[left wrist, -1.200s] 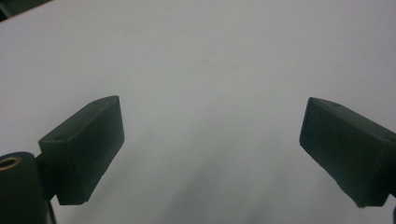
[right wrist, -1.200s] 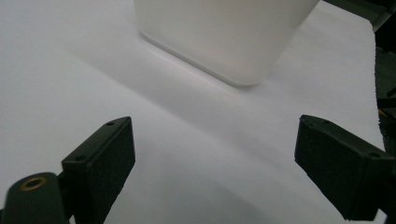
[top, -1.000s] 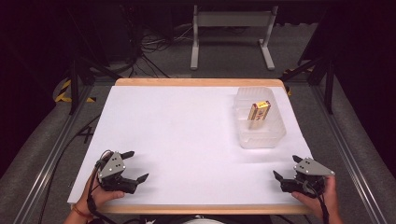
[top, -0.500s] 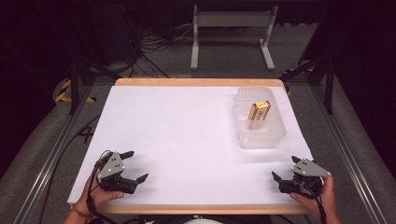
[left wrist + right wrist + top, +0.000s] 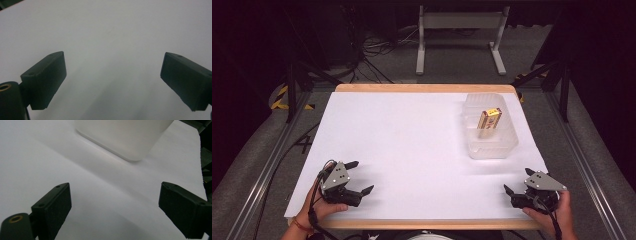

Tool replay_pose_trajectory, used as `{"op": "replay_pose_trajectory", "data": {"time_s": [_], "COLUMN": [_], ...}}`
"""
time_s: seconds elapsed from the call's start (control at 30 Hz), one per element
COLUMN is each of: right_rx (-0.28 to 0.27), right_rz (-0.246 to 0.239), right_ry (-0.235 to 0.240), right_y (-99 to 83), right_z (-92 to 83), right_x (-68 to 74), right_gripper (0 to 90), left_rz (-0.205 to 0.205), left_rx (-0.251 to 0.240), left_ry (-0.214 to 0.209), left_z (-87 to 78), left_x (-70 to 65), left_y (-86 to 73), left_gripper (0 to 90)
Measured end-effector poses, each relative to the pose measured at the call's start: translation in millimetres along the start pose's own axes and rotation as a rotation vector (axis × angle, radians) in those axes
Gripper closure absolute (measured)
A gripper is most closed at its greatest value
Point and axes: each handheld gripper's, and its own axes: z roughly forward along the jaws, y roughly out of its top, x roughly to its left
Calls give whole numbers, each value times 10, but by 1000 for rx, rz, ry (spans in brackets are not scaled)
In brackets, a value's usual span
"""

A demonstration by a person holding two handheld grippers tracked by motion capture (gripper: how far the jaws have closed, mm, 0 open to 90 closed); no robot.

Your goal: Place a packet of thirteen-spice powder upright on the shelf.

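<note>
A clear plastic tub (image 5: 507, 145) stands on the white table (image 5: 412, 145) at the right, with a small brown and yellow packet (image 5: 488, 121) leaning upright inside it. My left gripper (image 5: 360, 177) rests open at the front left corner, jaws wide apart over bare white surface (image 5: 112, 50). My right gripper (image 5: 518, 181) rests open at the front right corner, a short way in front of the tub (image 5: 125, 137). Nothing lies between either pair of jaws.
The table's wooden edge (image 5: 422, 88) runs along the back. Dark floor with cables and a grey metal stand (image 5: 459, 22) lies beyond. Metal rails (image 5: 259, 175) flank both sides of the table.
Both hands have shifted very slightly at the front edge; the right gripper has edged a little toward the front. The tub and packet have not moved.
</note>
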Motion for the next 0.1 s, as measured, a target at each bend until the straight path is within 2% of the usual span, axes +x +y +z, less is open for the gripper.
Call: {"op": "replay_pose_trajectory", "data": {"time_s": [0.1], "right_rx": [-3], "right_rz": [2], "right_ry": [-5], "right_y": [0], "right_z": [3], "right_x": [-6], "right_gripper": [116], "left_rz": [-9], "left_rx": [2], "left_ry": [8], "left_z": [-3], "left_x": [5], "left_y": [-5], "left_gripper": [73]}}
